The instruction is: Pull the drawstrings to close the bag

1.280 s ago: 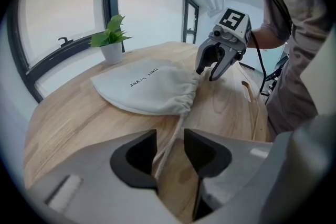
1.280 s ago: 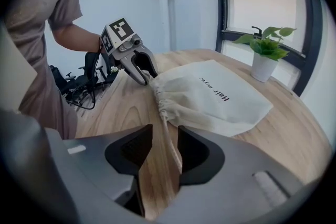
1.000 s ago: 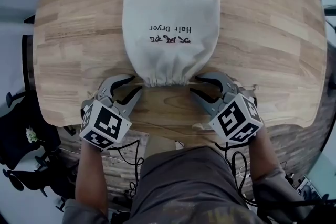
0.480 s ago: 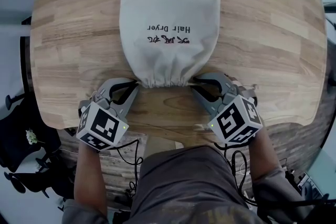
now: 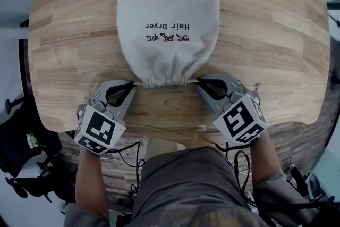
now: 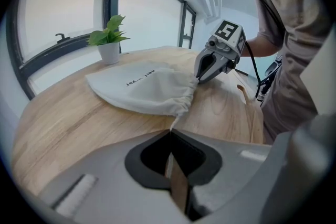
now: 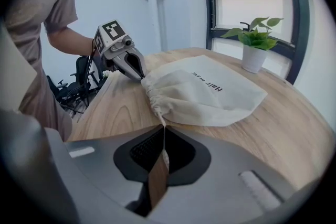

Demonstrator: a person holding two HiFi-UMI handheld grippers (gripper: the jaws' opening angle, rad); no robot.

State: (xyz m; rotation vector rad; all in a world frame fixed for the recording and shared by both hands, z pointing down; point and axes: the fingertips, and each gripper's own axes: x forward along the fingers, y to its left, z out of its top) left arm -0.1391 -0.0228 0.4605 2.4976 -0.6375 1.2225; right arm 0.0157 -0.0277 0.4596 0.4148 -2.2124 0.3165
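Change: the right gripper (image 5: 200, 81) has just been closing. A second ago its jaws stood spread just beside the bag's near right corner; now they are pressed together on the right drawstring (image 7: 159, 118), which runs from the bag into the pinch.

The left gripper (image 5: 132, 85), at the bag's near left corner, is likewise clamped on the left drawstring (image 6: 174, 122).

Neither hand has travelled away from the bag.

Position: the bag (image 5: 167, 29) lies flat on the table (image 5: 276, 34), printed side up. Its mouth faces the person and is already puckered between the two gripper tips.

Reading: both cords appear secured, so the grasp step looks finished. What remains is the pull itself, each gripper drawing outward from the bag to cinch the mouth tighter. The mouth is partly gathered but not judged fully shut.

Count:
- bag: 1
- drawstrings in grip: 2, one per side of the bag
- grippers: 2
- potted plant (image 6: 108, 44): 1, beyond the bag's closed far end
- table: 1
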